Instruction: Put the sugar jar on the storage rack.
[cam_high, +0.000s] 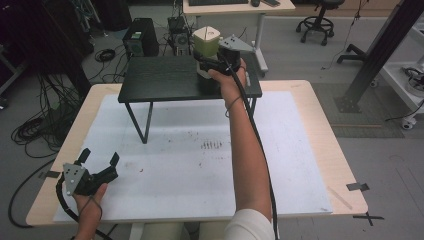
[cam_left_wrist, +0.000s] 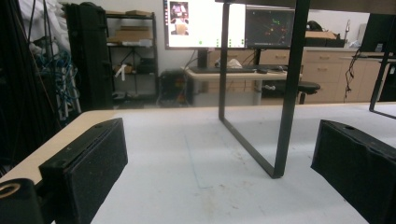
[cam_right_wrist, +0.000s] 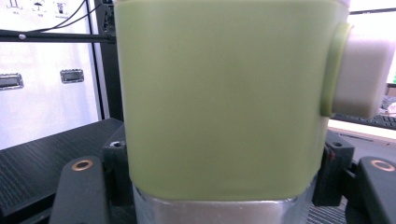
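Right gripper (cam_high: 212, 62) at green container (cam_high: 206, 41) on black riser shelf (cam_high: 165, 80); left gripper (cam_high: 100, 159) idle.

Container stands upright directly ahead of the right gripper, long axis vertical, seated between its jaws. In the right gripper view its green body (cam_right_wrist: 224, 93) bulges past both jaws, clear base at the bottom; jaws look closed onto the lower body, but contact faces are hidden, so firmness of grip cannot be judged. Right hand is the nearer one; container sits well apart from the left gripper, ahead and to its right. Left gripper rests low on the white table mat (cam_high: 190, 165), jaws spread, nothing between. Container top cut off in the right gripper view.
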